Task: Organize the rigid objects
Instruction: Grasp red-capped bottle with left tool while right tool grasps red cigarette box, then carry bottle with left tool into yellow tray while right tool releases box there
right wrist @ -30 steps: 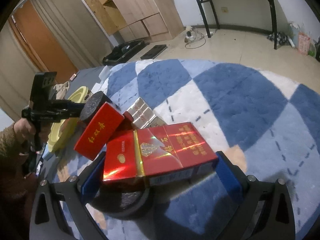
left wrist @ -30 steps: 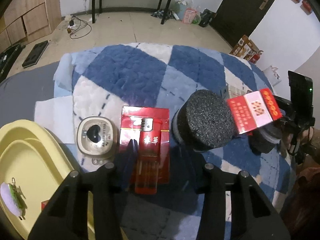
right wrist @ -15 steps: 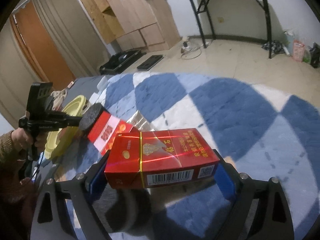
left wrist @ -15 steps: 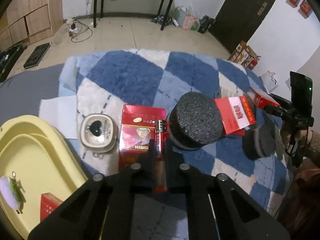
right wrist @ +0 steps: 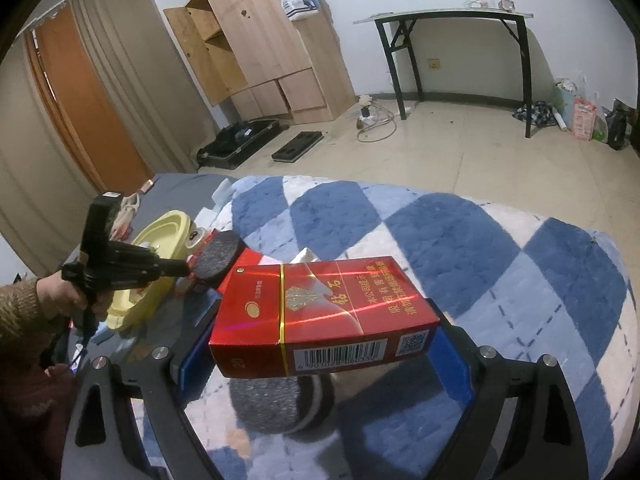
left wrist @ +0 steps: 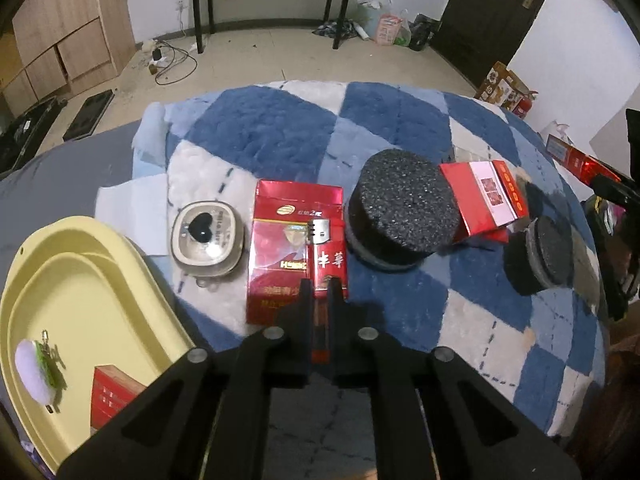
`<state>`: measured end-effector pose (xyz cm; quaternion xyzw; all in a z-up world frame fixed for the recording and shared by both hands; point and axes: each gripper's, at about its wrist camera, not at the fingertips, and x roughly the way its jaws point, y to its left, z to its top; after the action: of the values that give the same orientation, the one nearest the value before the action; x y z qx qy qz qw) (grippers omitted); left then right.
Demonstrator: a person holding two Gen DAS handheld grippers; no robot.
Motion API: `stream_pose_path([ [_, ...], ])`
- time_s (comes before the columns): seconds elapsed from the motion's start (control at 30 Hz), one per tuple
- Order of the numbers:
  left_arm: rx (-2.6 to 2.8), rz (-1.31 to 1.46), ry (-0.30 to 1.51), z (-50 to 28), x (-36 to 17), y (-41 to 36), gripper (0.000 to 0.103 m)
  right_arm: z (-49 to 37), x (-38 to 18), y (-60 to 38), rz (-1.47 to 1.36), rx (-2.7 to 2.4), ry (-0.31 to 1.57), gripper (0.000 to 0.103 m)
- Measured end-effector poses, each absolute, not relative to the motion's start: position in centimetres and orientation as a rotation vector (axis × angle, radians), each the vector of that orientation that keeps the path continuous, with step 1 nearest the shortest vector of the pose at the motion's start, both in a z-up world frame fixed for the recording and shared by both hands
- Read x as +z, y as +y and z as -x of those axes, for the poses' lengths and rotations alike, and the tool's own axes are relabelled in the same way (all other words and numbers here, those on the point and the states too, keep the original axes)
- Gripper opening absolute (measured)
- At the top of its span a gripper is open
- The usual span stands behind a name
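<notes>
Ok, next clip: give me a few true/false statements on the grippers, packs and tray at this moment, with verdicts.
1. The left gripper is shut on a slim red lighter. True.
2. The right gripper holds nothing. False: it grips a red pack by its ends.
3. The yellow tray holds a red box. True.
4. The beige case sits in the tray. False: it lies on the blanket, beside the flat pack.

A slim red lighter (left wrist: 323,280) lies atop a red cigarette pack (left wrist: 280,256) (both flat on the quilt).
</notes>
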<state>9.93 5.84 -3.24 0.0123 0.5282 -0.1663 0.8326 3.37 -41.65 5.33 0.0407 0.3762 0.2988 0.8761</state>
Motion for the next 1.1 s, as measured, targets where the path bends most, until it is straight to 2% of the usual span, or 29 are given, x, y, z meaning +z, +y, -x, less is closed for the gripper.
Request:
stream_pose_path([
  [0.07,-0.347,-0.023,1.112,-9.8,-3.1,5.7,0.043,-3.2,5.6,-41.4,-0.077,0.633,0.782,0.092],
  [0.13,-0.334,-0.011,1.103,-9.9,-2.9,5.6,0.054,-3.0,5.7,-41.2,-0.062,0.644,0.785,0.092],
  [0.4,-0.323,-0.041,1.123,-10.2,-4.0,4.1,0.055,-2.9,5.5,-41.9,-0.068,0.632,0.789,0.092],
  [0.47,-0.310,-0.065,1.120,-10.1,-4.3,3.6,0.052,-2.9,5.6,-42.1,-0.071,0.627,0.789,0.092],
  [0.53,-0.313,-0.090,1.113,-10.0,-4.3,3.0,0.024,-2.8,5.7,-42.3,-0.071,0.621,0.785,0.092],
  [0.77,-0.286,-0.043,1.090,-9.9,-3.7,3.6,0.025,-2.3,6.0,-42.6,-0.070,0.616,0.782,0.092],
  [0.9,-0.276,0.010,1.029,-8.8,-1.2,5.3,0.025,-2.0,6.5,-42.3,-0.063,0.624,0.777,0.092],
  [1.1,-0.165,0.109,0.949,-7.0,3.1,13.0,0.025,-0.4,9.9,-38.8,-0.005,0.690,0.704,0.092],
])
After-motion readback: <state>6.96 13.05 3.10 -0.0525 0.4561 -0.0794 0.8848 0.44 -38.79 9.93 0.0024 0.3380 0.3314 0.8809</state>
